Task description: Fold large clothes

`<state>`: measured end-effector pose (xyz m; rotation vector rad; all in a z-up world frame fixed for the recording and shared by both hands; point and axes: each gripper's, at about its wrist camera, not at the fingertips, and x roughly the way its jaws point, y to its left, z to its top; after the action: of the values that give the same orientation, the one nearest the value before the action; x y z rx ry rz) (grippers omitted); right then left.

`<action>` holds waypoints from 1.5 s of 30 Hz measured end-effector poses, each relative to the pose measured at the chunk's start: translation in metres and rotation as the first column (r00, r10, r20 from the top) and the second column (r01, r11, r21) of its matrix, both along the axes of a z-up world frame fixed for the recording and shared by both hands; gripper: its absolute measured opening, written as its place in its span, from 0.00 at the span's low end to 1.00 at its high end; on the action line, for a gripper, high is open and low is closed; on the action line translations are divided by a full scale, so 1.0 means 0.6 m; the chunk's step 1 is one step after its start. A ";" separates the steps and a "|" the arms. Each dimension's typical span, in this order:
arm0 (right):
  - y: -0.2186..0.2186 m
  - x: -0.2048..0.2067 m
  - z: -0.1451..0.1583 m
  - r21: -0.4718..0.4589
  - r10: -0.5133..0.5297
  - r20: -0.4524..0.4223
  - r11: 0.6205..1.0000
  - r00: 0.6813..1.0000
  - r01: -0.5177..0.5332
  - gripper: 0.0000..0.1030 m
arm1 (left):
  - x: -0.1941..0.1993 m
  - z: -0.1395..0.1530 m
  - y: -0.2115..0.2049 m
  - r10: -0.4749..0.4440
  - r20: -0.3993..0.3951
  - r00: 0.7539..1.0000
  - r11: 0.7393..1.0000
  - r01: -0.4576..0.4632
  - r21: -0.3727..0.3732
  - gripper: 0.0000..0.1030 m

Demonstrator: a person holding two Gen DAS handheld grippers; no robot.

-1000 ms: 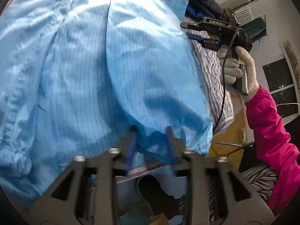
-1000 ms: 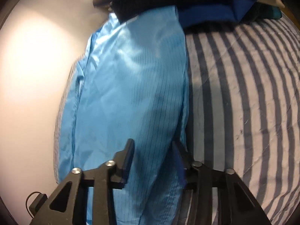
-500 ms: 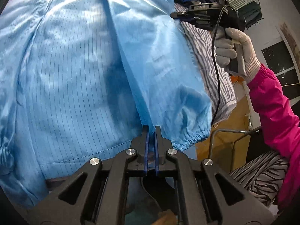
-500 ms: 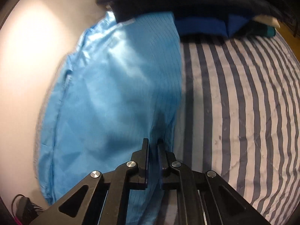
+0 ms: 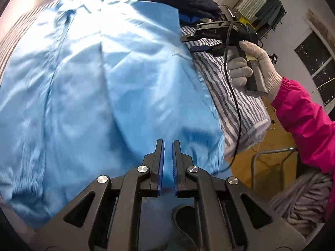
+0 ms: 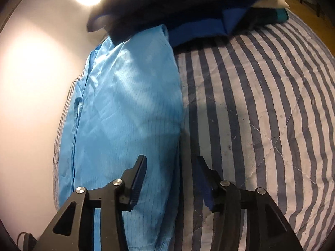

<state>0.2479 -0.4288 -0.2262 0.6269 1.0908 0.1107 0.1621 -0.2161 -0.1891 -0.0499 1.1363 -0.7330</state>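
Striped quilt (image 6: 261, 108) carries light-blue garment (image 5: 125, 73), spread flat, dark clothes pile (image 6: 188, 2) at its far end. Left gripper (image 5: 168, 144) clamped on garment fabric. Right gripper (image 6: 170, 167) jaws opening, straddling garment's edge.

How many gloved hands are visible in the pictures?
1. The gloved hand is at the right in the left wrist view, holding the right gripper's handle. The other hand is hidden.

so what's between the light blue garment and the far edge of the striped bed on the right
Nothing: in the right wrist view only bare striped bedding runs rightward from the light blue garment; the dark clothes pile lies behind.
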 end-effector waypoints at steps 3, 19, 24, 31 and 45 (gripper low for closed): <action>0.001 -0.001 -0.003 0.000 0.021 -0.004 1.000 1.000 -0.021 0.44 | 0.009 0.004 -0.026 -0.007 0.052 0.999 1.000 0.006 0.012 0.04; -0.008 -0.013 -0.022 0.054 0.034 0.009 0.998 0.999 -0.035 0.34 | 0.020 -0.040 -0.123 -0.116 -0.006 0.993 0.992 0.116 0.043 0.15; 0.011 -0.010 -0.009 -0.010 0.053 0.015 0.999 0.998 -0.053 0.06 | 0.006 -0.034 -0.156 -0.147 0.013 0.989 0.988 0.146 0.040 0.44; 0.026 -0.010 0.011 -0.038 0.075 0.028 0.997 0.997 -0.074 0.02 | -0.026 -0.076 -0.222 -0.255 0.063 0.965 0.946 0.235 0.224 0.46; -0.015 0.006 -0.012 0.021 -0.008 0.034 1.000 0.999 0.008 0.38 | -0.036 -0.079 -0.242 -0.244 0.087 0.966 0.946 0.217 0.241 0.43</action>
<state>0.2513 -0.4378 -0.2336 0.6455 1.0549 0.1254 0.1406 -0.3615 -0.2363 0.3232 1.1195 -0.7965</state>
